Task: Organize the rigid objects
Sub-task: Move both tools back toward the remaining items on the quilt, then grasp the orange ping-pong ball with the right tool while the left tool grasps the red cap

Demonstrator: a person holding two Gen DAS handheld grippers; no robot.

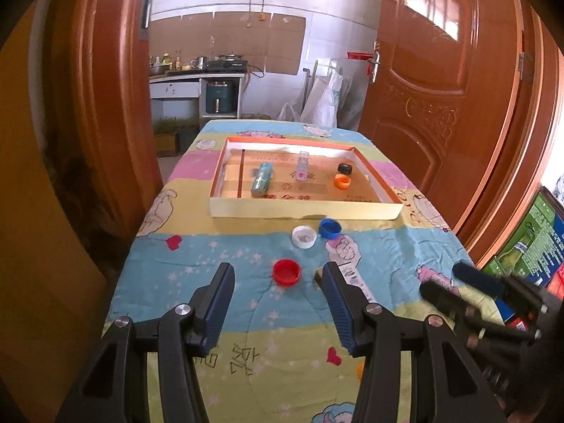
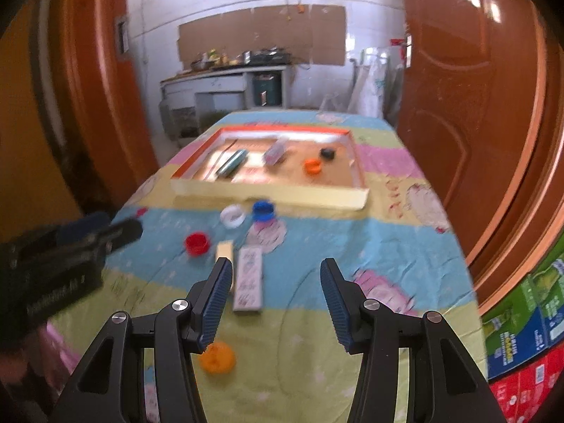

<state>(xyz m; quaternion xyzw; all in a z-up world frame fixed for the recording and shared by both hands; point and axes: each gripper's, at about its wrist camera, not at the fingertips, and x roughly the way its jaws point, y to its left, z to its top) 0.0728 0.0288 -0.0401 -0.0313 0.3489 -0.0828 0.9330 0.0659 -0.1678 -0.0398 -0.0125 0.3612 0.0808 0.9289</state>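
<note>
left gripper [image 1: 278, 278]: jaws apart, empty | right gripper [image 2: 276, 275]: jaws apart, empty | red cap [image 1: 286, 272] between left fingers | tray [image 1: 303, 209] wall beyond caps

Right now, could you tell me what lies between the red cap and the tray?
The white cap and blue cap, on the blanket; clearest in the left wrist view.

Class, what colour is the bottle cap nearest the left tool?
Red: the cap shows best in the left wrist view.

Home kitchen; stove [image 1: 227, 64] on counter [image 1: 197, 77]; wooden door [image 1: 423, 70].
</note>
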